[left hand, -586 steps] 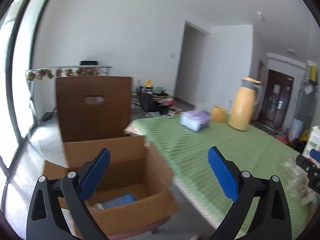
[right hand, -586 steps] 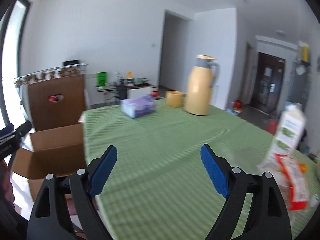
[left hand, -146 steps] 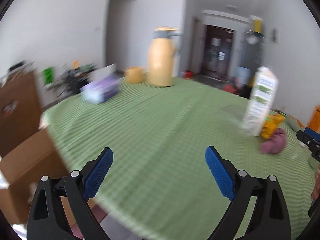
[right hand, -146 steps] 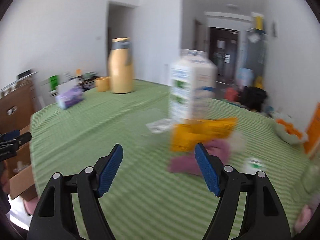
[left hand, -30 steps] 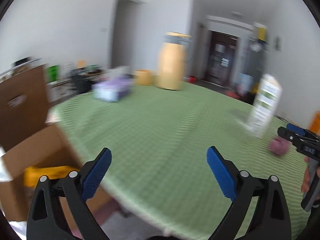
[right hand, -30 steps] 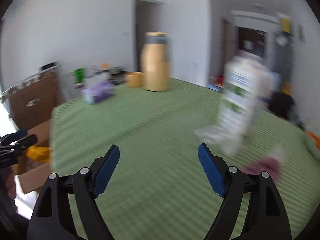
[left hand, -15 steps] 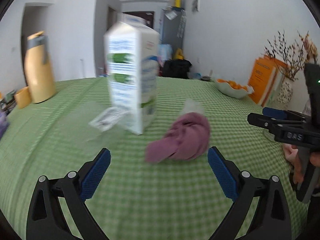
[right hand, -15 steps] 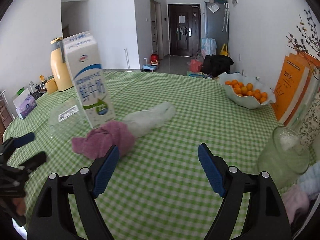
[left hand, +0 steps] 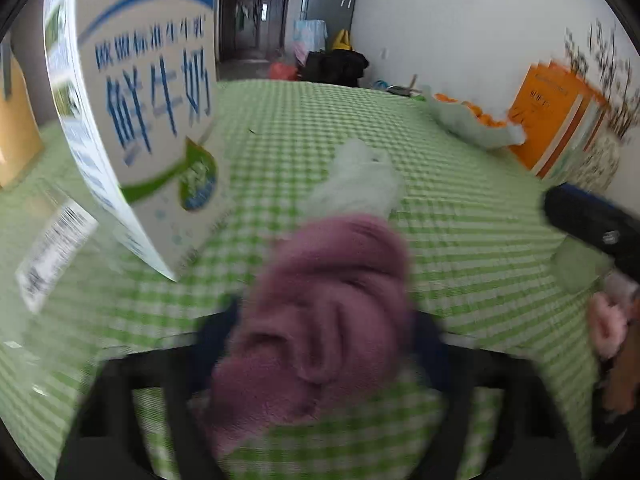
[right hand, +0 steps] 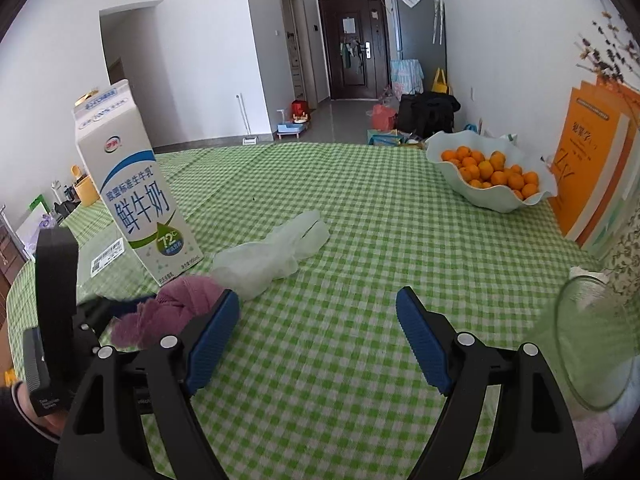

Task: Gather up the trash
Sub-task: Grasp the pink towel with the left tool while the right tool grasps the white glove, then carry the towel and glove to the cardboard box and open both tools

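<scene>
Standing by the table (right hand: 360,216), I see a green-and-white checked cloth running back to a far edge, with grey floor beyond it leading to a dark door (right hand: 354,46).

The left tongs (left hand: 324,332) have just been closing and now sit around a crumpled purple cloth (left hand: 320,320), a blue pad at each flank; the blur keeps me from telling whether the pads actually press it. From the right wrist view the same purple cloth (right hand: 172,312) lies just left of the right tongs (right hand: 318,332), whose jaws stand wide apart over bare cloth with nothing between them.

Just beyond the purple cloth stands a milk carton (right hand: 136,196), upright, printed in blue with 鲜牛奶 and a green "72°C" drop. A pale crumpled glove (right hand: 276,254) touches the purple cloth's far side.

Ahead of the right tongs the table is open; far right are a white bowl of oranges (right hand: 492,178), an orange booklet (right hand: 592,160) against the wall and a clear glass jar (right hand: 592,340) close by.
</scene>
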`<state>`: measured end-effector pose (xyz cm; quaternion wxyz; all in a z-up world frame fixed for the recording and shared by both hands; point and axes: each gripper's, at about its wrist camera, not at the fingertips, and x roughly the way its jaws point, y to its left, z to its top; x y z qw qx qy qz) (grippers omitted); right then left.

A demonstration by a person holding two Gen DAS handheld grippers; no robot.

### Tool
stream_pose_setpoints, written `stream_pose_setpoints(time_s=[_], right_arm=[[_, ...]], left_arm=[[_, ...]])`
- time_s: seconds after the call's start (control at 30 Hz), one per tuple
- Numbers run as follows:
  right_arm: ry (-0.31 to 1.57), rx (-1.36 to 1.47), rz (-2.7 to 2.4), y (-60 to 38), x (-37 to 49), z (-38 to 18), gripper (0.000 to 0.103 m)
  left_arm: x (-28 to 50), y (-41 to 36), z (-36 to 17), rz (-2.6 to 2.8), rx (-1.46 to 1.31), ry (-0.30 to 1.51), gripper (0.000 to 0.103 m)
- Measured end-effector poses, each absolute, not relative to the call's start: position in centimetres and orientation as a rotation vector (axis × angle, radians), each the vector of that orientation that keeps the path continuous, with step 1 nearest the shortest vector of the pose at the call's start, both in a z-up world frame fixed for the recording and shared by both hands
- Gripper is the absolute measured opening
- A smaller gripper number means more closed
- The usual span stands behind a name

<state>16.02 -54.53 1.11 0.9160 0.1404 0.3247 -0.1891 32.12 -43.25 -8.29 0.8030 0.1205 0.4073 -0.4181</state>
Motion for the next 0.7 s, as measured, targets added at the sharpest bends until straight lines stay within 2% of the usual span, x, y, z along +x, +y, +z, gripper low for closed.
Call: stream_pose_setpoints(time_s=[0.07,0.1,0.3,0.53,0.57,0.6,0.63,0.67,0.7], right_arm=[[0.679,0.314,-0.371,-54.8,17.0,0.9,0.078],[0.686,0.335,-0.359,-55.0,17.6,0.7,0.078],[0.804,0.486,-0.27,-55.7,24.4,-2.4,0.078],[0.894,0.396,-0.367,-54.2,30.4,-5.3,0.077],[0.897,0.381,-0.377,-53.9,30.5,-5.4,0.067],[0.891,0.368,-0.386,-53.6,30.4,-5.3,0.04],[0.895,0.361,-0.388,-53.5,30.2,-5.2,0.035],[0.89,0.356,-0.387,-52.9,29.8,-4.8,0.022],[0.868,0.342,-0.381,-52.1,29.0,-4.0,0.016]], left_arm=[[31.5,-43.1,-7.7,-0.88,0.27,0.865,0.04],[31.0,-42.6,-7.1,-0.869,0.282,0.848,0.039],[29.8,-34.9,-2.2,-0.832,0.136,0.759,0.038],[31.0,-26.1,0.3,-0.628,0.044,0.704,0.039],[31.2,-24.6,0.4,-0.588,0.045,0.695,0.039],[31.4,-23.1,0.5,-0.566,0.042,0.691,0.039],[31.6,-21.9,0.6,-0.541,0.031,0.69,0.039],[31.9,-20.1,0.8,-0.523,0.011,0.69,0.039],[32.0,-18.5,1.1,-0.504,-0.013,0.689,0.039]])
